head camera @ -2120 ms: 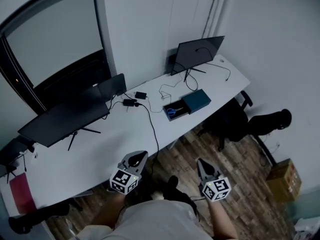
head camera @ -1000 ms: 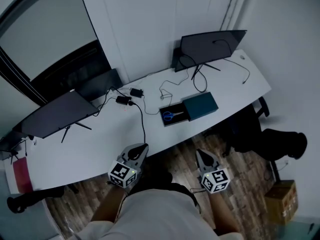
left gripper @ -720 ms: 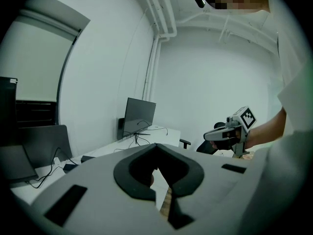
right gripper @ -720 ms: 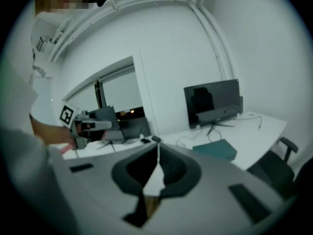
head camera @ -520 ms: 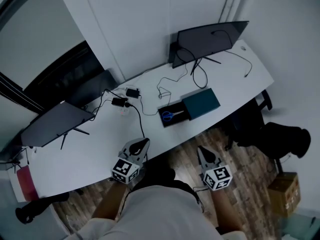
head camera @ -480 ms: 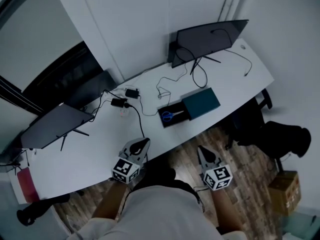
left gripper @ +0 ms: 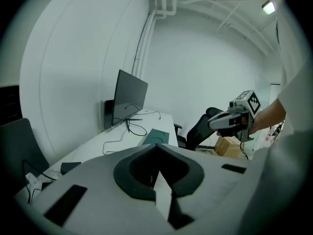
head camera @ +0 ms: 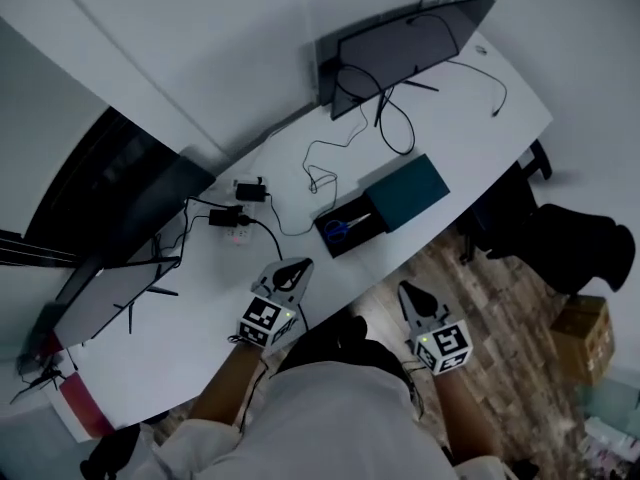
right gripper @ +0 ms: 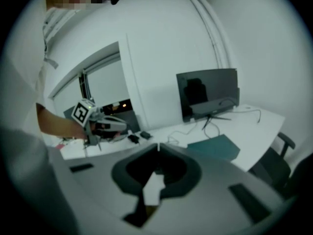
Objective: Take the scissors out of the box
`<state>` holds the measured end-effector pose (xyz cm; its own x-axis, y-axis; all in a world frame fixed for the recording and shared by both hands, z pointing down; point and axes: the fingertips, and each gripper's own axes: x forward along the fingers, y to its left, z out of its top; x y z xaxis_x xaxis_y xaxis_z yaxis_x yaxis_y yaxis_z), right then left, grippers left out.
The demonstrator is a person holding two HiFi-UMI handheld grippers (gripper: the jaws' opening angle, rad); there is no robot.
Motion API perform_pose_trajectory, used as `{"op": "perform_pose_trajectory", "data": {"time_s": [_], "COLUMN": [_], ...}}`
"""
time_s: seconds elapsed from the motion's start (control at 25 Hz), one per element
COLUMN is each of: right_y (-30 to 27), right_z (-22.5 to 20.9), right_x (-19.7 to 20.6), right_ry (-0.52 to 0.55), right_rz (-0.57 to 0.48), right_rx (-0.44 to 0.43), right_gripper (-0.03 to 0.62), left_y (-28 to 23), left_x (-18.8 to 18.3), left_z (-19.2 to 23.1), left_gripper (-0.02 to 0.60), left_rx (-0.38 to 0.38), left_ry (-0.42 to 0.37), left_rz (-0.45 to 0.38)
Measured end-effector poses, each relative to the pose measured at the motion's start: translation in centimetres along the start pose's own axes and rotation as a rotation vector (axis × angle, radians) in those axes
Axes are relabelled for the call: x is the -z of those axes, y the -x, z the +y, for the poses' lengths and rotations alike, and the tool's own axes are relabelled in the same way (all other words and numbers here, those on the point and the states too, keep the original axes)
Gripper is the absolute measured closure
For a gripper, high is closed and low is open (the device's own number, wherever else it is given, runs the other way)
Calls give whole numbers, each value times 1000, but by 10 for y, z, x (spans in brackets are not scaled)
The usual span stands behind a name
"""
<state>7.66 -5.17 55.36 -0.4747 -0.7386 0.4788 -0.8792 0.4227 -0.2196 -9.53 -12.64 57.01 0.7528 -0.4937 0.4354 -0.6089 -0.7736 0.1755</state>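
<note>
An open black box (head camera: 328,236) lies near the front edge of the white desk (head camera: 190,338), and blue-handled scissors (head camera: 346,228) lie inside it. Its teal lid (head camera: 418,190) rests against the box's right side. The lid (left gripper: 157,136) shows in the left gripper view and again (right gripper: 215,147) in the right gripper view. My left gripper (head camera: 298,266) hovers over the desk's front edge, left of and nearer than the box, jaws shut and empty (left gripper: 156,146). My right gripper (head camera: 405,288) hangs over the floor in front of the desk, jaws shut and empty (right gripper: 158,146).
A dark monitor (head camera: 400,28) stands at the back right, another (head camera: 110,298) at the left. Cables and a power adapter (head camera: 225,216) lie left of the box. A black office chair (head camera: 570,243) and a cardboard box (head camera: 585,323) stand on the wooden floor to the right.
Both grippers have come forward and lower toward the desk. The left one now reaches over the desk's front edge. The box and scissors lie where they were.
</note>
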Motion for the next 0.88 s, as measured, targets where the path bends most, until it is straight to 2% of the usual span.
{"op": "perform_pose_trajectory", "data": {"time_s": [0.24,0.44,0.68,0.88], "right_y": [-26,-43,-55,-66], "right_z": [-11,-16,-30,-46], "right_x": [1,6,23,39], "right_ry": [-41,-69,-92,-118], "right_rz": [33,53,89,116], "right_rx": [50,65,43,1], "right_gripper": [560,560,560,560], "left_y": [-45,-79,-111,-134], "left_x": [17,37,77,103], "left_z": [25,31,41,46], "left_gripper": [549,549,548,548], "left_rx": [83,143,137,121], "left_ry": [-121,-185,-202,-250], "left_rz": [116,200,349,459]}}
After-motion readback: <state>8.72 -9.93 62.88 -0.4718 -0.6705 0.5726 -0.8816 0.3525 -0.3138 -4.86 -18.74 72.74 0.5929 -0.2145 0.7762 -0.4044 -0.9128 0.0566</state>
